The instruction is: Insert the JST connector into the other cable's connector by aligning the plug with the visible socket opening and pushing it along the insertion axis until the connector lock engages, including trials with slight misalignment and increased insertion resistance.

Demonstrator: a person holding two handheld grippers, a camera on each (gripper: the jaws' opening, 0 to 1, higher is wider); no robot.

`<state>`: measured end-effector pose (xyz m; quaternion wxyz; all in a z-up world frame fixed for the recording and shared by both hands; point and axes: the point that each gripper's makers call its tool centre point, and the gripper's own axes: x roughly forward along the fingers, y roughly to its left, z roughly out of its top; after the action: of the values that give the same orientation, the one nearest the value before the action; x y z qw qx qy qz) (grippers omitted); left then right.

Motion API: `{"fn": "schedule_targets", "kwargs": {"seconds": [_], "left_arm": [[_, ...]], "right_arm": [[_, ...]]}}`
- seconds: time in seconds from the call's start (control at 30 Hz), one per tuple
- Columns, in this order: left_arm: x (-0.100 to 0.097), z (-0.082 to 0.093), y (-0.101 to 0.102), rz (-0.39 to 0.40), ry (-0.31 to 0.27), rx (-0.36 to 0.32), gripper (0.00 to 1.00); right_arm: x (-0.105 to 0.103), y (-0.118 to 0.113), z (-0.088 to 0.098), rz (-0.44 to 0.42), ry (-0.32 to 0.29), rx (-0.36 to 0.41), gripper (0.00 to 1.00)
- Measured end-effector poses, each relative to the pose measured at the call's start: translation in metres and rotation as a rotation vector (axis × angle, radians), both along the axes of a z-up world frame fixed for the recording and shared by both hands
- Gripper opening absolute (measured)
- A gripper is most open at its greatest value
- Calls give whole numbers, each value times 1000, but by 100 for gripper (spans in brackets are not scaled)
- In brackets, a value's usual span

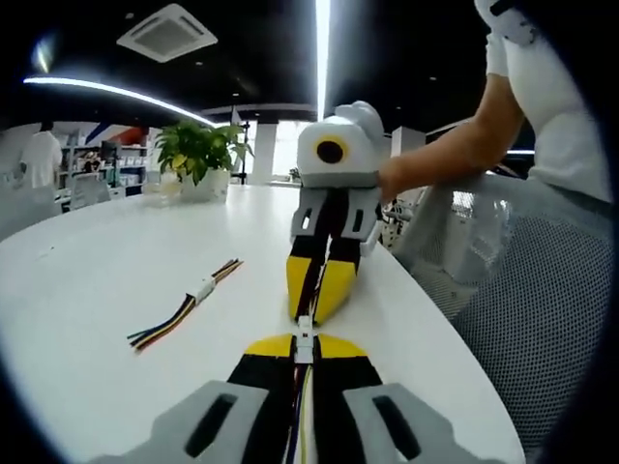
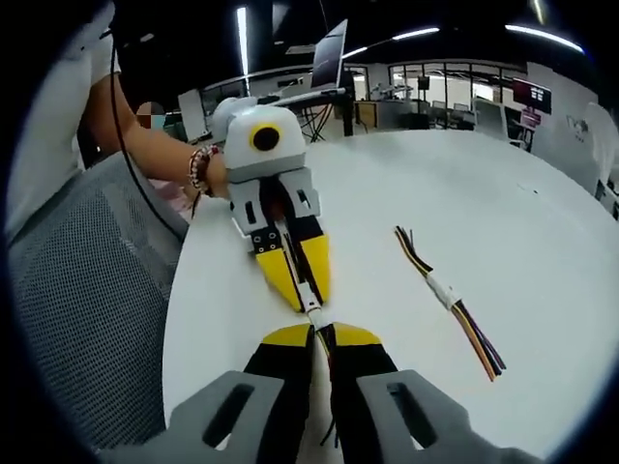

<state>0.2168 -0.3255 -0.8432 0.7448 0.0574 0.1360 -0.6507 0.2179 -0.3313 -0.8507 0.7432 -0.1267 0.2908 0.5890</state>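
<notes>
My left gripper [image 1: 305, 342] is shut on a white JST connector [image 1: 304, 345] whose thin coloured wires run back between the yellow-tipped jaws. Tip to tip with it, my right gripper [image 1: 313, 307] is shut on the other cable's connector. In the right gripper view, my right gripper [image 2: 324, 334] meets the left gripper [image 2: 301, 292], and the white connector pair [image 2: 314, 311] bridges the small gap. I cannot tell whether the two halves are fully seated. Both grippers hover just above the white table [image 1: 97, 290].
A spare mated cable with coloured wires [image 1: 198, 290] [image 2: 447, 292] lies on the table beside the grippers. A potted plant [image 1: 198, 155] stands at the far end. A mesh chair [image 1: 542, 290] [image 2: 87, 290] sits at the table's edge, next to the person's forearm [image 1: 445, 155].
</notes>
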Motion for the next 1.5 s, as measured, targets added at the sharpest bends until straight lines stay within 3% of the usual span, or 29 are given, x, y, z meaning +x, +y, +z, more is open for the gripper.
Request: {"fn": "schedule_targets", "kwargs": {"seconds": [0.17, 0.3, 0.4, 0.63, 0.73, 0.8, 1.17, 1.5], "left_arm": [[2, 3, 2, 6, 4, -10, 0], [3, 17, 7, 11, -1, -34, 0], [5, 31, 13, 20, -17, -58, 0], [3, 56, 23, 39, -56, -110, 0], [3, 70, 29, 66, -40, -156, 0], [5, 72, 31, 85, -49, -144, 0], [3, 73, 23, 65, -103, -78, 0], [2, 72, 23, 62, -111, -67, 0]], "right_arm": [[1, 2, 4, -2, -1, 11, 2], [1, 6, 18, -6, -6, 35, 2], [3, 13, 33, 20, -74, 40, 2], [1, 23, 59, 44, -140, 60, 2], [0, 26, 71, 53, -171, 88, 2], [-2, 29, 76, 68, -180, 113, 2], [0, 25, 77, 64, -188, 112, 2], [0, 24, 73, 64, -180, 97, 2]]}}
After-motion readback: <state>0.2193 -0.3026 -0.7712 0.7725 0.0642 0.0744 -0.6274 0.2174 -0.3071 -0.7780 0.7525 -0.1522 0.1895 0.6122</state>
